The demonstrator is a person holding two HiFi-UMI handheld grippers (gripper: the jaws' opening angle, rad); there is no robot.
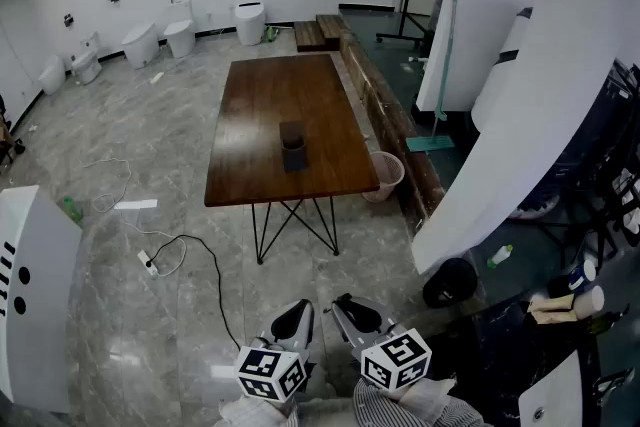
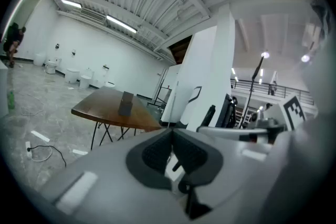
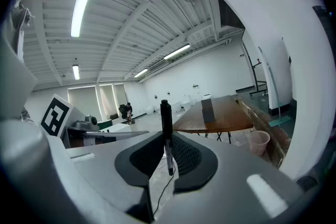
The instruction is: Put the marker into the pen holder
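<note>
While the slim black marker [image 3: 166,128] stands pinched upright in the right gripper [image 3: 167,152], the carry looks to be on.
Dark square pen holder [image 1: 292,147] sits on the brown wooden table [image 1: 255,105], well ahead (nowhere near reach); left gripper [image 2: 170,155] is pressed together on nothing. Next: close in, line the marker over the opening.

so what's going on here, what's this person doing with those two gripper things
A person stands well back from the wooden table with a gripper in each hand. The right gripper is shut on a black marker, upright between its jaws. The left gripper is shut and empty. The pen holder stands on the table.
</note>
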